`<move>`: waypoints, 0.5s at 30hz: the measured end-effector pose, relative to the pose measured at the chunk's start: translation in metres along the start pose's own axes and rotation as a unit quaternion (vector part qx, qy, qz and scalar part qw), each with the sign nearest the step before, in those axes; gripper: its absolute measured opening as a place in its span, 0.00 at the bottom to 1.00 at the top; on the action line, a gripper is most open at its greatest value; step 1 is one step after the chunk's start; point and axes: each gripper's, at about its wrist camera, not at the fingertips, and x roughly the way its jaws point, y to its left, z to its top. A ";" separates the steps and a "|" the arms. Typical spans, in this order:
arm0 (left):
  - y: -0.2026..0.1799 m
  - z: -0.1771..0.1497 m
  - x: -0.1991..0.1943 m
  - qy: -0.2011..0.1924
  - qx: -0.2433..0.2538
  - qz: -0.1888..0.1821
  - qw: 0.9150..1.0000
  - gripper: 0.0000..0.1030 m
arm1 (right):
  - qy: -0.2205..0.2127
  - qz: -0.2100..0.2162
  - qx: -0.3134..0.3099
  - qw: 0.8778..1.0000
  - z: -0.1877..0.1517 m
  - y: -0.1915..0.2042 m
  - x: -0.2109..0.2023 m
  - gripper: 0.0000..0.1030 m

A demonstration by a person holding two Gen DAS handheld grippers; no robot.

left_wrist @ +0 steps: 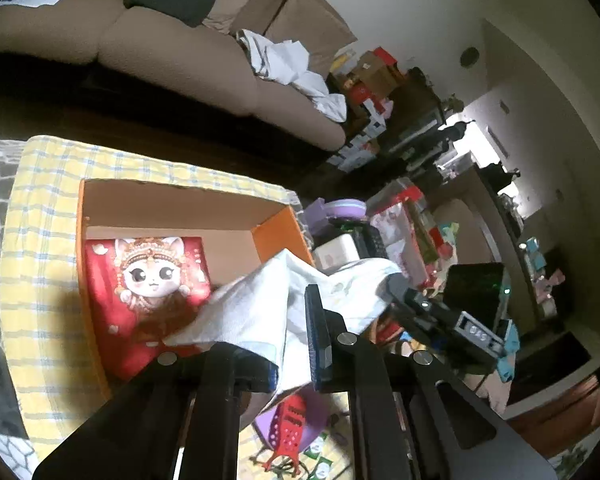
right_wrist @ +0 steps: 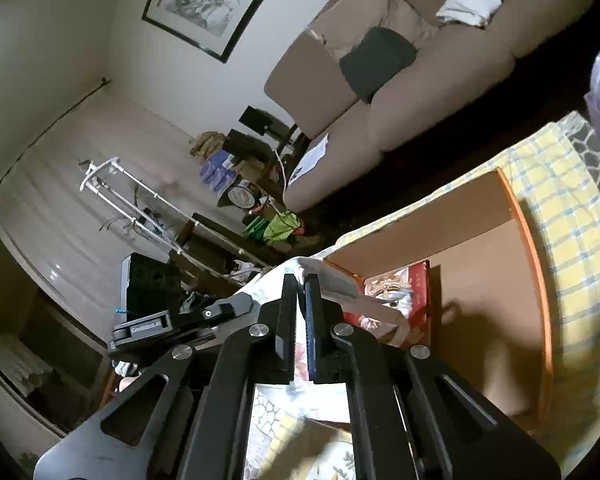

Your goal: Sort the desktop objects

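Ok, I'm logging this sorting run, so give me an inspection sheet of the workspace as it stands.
Surface: yellow checked cloth over a grey patterned cover.
Job's things: orange box holding a red cat-print pack; white cloth held up over the box.
Clutter: red grater and purple item below the left gripper; packed boxes at the table's far side.
Grippers: left gripper and right gripper both pinch the white cloth.
Cables: nothing seen.
Surroundings: beige sofa with crumpled white laundry, framed picture.

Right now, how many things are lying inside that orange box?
1: a red packet with a cartoon cat lies on the orange box floor. The white cloth overhanging it may hide more.
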 end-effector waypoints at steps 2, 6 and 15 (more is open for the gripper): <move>0.008 0.001 0.004 0.004 -0.006 0.017 1.000 0.08 | 0.004 -0.011 0.000 1.000 0.000 -0.002 0.002 0.04; 0.029 0.008 0.028 0.022 -0.007 0.074 0.997 0.08 | 0.027 -0.047 0.027 0.998 0.002 -0.027 0.028 0.04; 0.066 0.028 0.091 0.055 0.037 0.277 0.959 0.65 | 0.088 -0.204 0.029 0.975 0.019 -0.076 0.117 0.09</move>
